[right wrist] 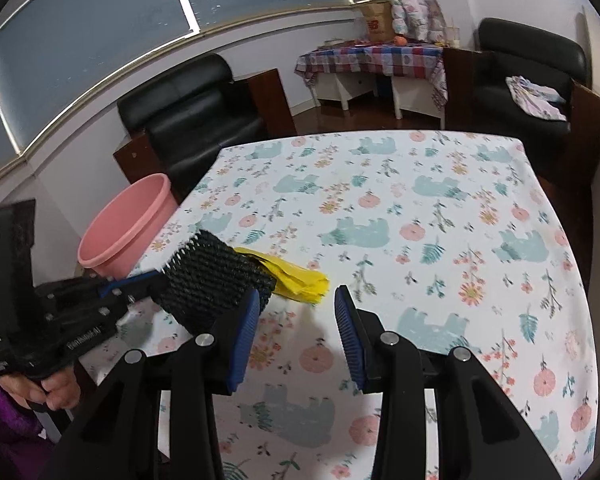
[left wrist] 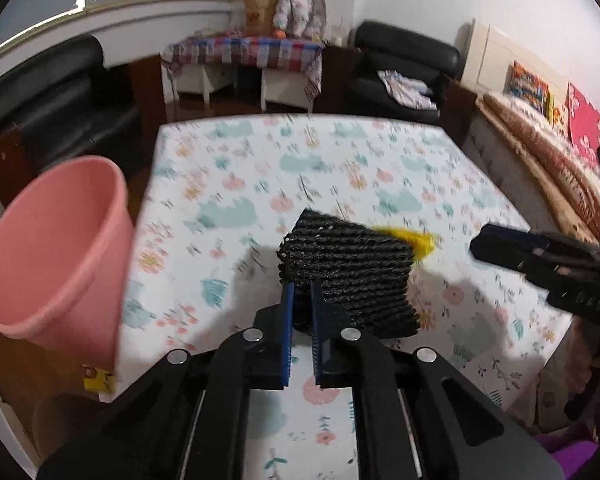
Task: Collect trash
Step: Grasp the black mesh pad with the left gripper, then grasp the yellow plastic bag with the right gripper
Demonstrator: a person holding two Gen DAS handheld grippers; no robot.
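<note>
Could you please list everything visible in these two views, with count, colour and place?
Foam net: one, black, clamped in the left gripper above the table.
Wrapper: one, yellow, behind the net.
Bin: one, pink, beside the table's left edge.
Table: one, floral cloth.
Armchairs: two, black, far side.
Side table: one, checked cloth, by the wall.
Left gripper: fingers shut on the net.
Right gripper: open, empty.

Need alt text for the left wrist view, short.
The left gripper is shut on a black foam mesh sleeve over a floral tablecloth, a yellow scrap behind it. A pink bin stands left.
</note>
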